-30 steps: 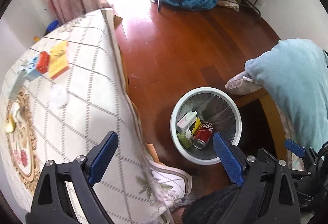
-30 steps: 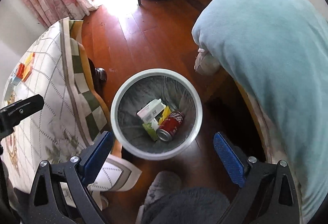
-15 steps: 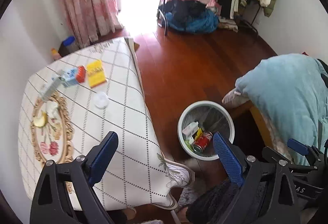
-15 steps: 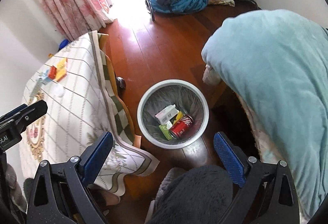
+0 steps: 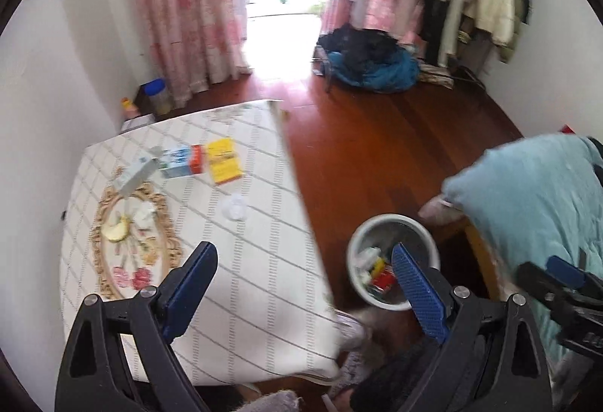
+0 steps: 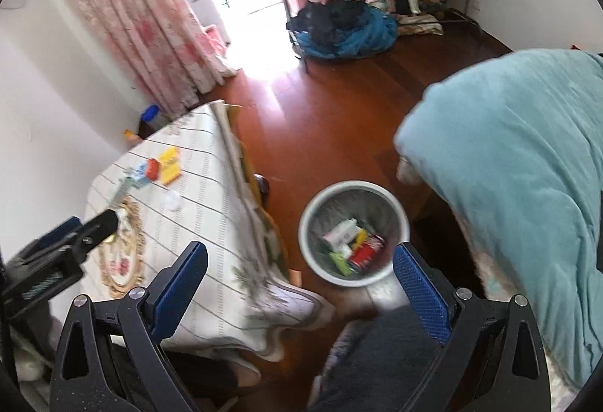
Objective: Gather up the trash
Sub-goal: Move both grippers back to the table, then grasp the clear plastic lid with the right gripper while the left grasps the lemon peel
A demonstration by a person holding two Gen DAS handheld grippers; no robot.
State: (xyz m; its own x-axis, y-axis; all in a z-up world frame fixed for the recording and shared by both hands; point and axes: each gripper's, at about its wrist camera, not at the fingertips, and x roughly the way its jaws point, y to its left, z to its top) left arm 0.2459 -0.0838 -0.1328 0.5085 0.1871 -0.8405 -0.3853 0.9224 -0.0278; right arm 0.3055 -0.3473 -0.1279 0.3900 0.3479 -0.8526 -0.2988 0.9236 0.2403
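Hanging high over the room, the left claw [image 5: 303,282] stood with its blue-padded fingers [image 5: 192,284] spread wide and nothing between them. Ahead of it and to its left lay the table [image 5: 264,299] under a white, grid-patterned cloth. On the far part of that cloth, well beyond the fingertips, sat a yellow box [image 5: 225,165], with a blue and red carton [image 5: 183,160] just beside it on the left and a pale carton [image 5: 137,174] further left. Nearer to the claw lay a small white round lid [image 5: 235,208], and off to the left a yellow scrap [image 5: 117,229] rested on the cloth's ornamental oval print. A white wastebasket [image 5: 361,238] stood on the wooden floor beside the table, partly hidden behind the left claw's right finger.

The right claw [image 6: 299,280] was likewise spread wide and carried nothing. The wastebasket [image 6: 399,212] sat just ahead of it, between its two fingertips in the view, holding a red can [image 6: 365,252], a white carton [image 6: 341,231], a yellow piece and a green piece. A light blue quilt [image 6: 520,163] rose to the right of this claw, and the table [image 6: 211,223] with its boxes lay to the left, where part of the left claw [image 6: 56,250] also showed. Both views were blurred.
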